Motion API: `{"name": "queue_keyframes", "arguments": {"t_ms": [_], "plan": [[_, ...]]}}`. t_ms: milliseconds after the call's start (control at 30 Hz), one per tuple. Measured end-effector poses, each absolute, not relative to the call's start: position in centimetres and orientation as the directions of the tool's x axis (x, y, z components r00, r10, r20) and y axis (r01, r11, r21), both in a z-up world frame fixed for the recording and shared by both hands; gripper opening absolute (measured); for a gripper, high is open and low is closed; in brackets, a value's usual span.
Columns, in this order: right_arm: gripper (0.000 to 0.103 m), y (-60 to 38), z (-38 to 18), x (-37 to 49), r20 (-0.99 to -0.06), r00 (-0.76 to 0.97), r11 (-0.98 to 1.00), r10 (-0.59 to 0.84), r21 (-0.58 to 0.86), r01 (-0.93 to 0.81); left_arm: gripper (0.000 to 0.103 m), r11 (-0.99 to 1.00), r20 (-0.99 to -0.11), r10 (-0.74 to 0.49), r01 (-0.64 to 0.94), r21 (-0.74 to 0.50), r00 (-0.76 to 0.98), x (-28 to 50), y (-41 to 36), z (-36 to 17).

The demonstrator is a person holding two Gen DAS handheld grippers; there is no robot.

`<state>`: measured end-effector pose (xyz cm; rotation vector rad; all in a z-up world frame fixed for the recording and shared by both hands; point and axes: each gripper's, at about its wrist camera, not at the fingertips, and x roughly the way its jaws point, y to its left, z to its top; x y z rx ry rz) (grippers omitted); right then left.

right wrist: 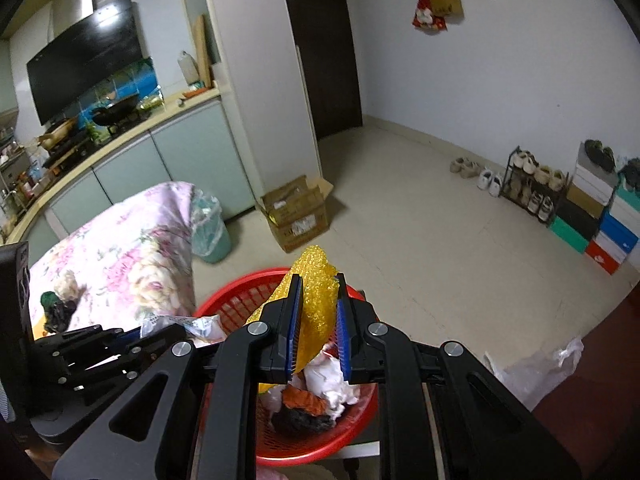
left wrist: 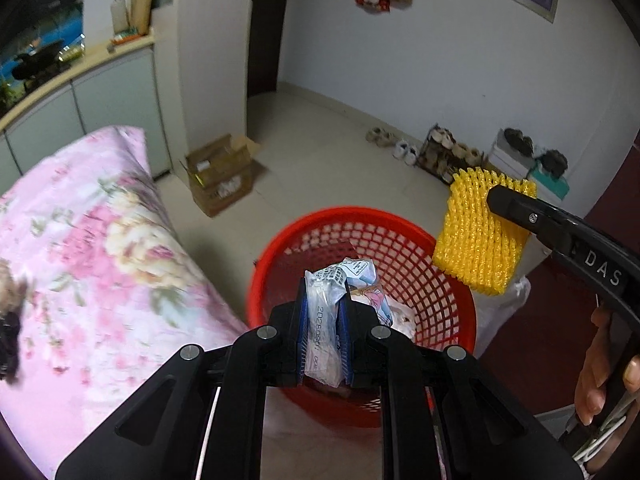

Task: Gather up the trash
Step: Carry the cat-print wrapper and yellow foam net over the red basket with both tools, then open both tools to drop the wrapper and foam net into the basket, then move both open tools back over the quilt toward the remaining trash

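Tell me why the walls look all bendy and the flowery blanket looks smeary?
Left wrist view: the fisheye lens bows the room and darkens the corners; the flowery blanket and cardboard box are smeared by blur, while the plastic wrapper in the left gripper stays sharp. Right wrist view: same curved walls, dim indoor light, and the yellow foam net over the red basket looks crisp.

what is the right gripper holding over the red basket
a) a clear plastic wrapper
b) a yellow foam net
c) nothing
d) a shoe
b: the right gripper is shut on the yellow foam net above the red basket, while the left gripper holds the plastic wrapper.
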<state>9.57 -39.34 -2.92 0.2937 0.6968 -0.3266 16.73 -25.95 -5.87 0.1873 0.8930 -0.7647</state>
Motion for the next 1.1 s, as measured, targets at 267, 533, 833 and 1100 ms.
{"name": "queue_keyframes", "arguments": {"t_ms": [267,533,833,1100], "plan": [[0.016,-40.2,-5.5,10.5,-0.732,0.655,0.904,-0.187,0.132,0.406,0.015,0.716,-0.798,-0.488,0.685,-0.134,0.353,16.6,-27.9,-8.2],[0.036,-40.9,-6.4,10.1,-0.757,0.633,0.886,-0.161,0.172,0.431,0.071,0.742,-0.774,-0.479,0.662,-0.106,0.414,16.3,-27.2,-7.6],[0.054,-40.1,-5.2,8.4,-0.73,0.668,0.884,-0.143,0.209,0.418,0.084,0.79,-0.743,-0.471,0.602,-0.115,0.476,16.2,-23.5,-5.4],[0.074,-36.9,-2.8,7.5,-0.662,0.744,0.916,-0.091,0.238,0.324,0.086,0.853,-0.699,-0.402,0.519,-0.052,0.591,15.4,-18.6,-3.5]]}}
